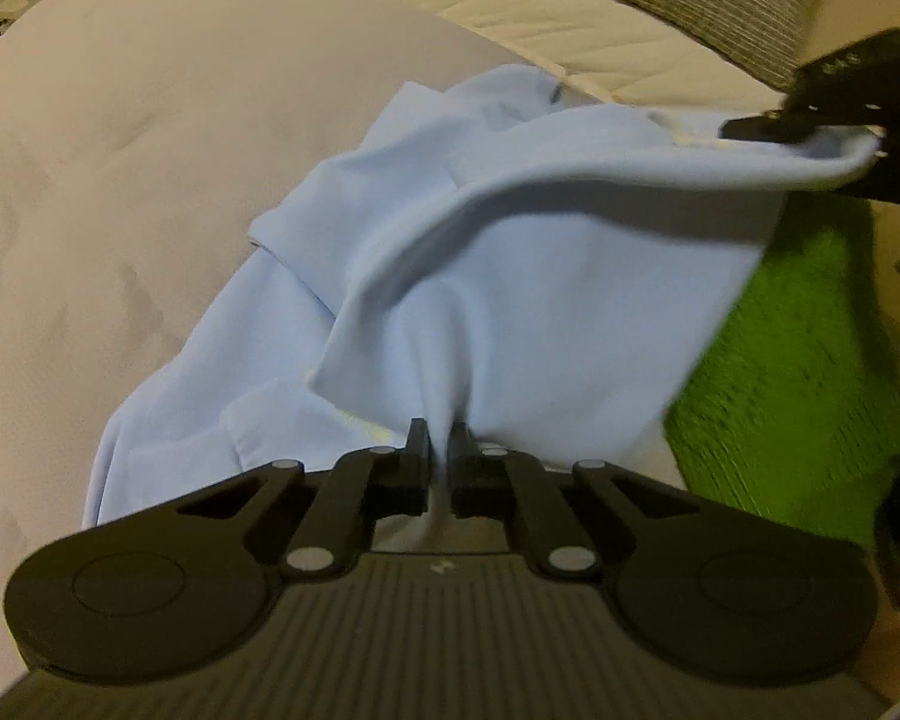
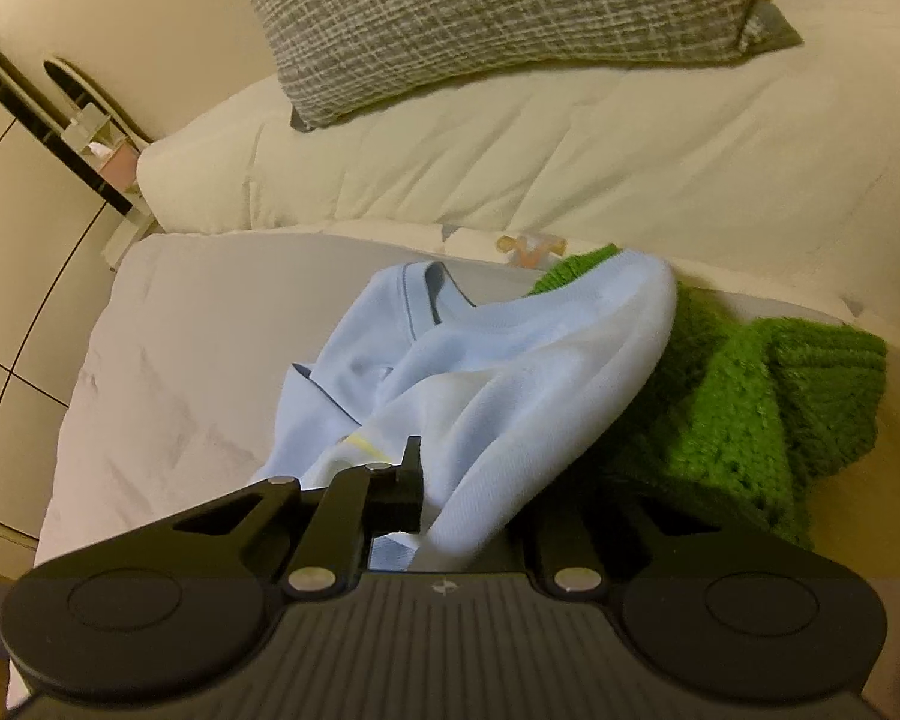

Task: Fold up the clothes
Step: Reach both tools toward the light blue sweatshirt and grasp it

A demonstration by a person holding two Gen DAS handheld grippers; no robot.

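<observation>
A light blue shirt (image 1: pixel 510 276) lies partly on the bed and partly lifted. My left gripper (image 1: pixel 441 438) is shut on a pinch of its cloth near the lower edge. My right gripper (image 1: pixel 810 126) shows at the far right of the left wrist view, shut on another edge of the shirt and holding it up. In the right wrist view the shirt (image 2: pixel 510 372) drapes over my right gripper (image 2: pixel 444 468) and hides its right finger. The shirt's collar (image 2: pixel 426 294) lies further back.
A green knitted garment (image 2: pixel 750 408) lies to the right of the shirt, also in the left wrist view (image 1: pixel 798 372). A grey woven pillow (image 2: pixel 480 18) sits on the cream duvet (image 2: pixel 570 168) behind. The pale sheet (image 1: pixel 150 210) stretches left. A cabinet (image 2: pixel 18 240) stands beside the bed.
</observation>
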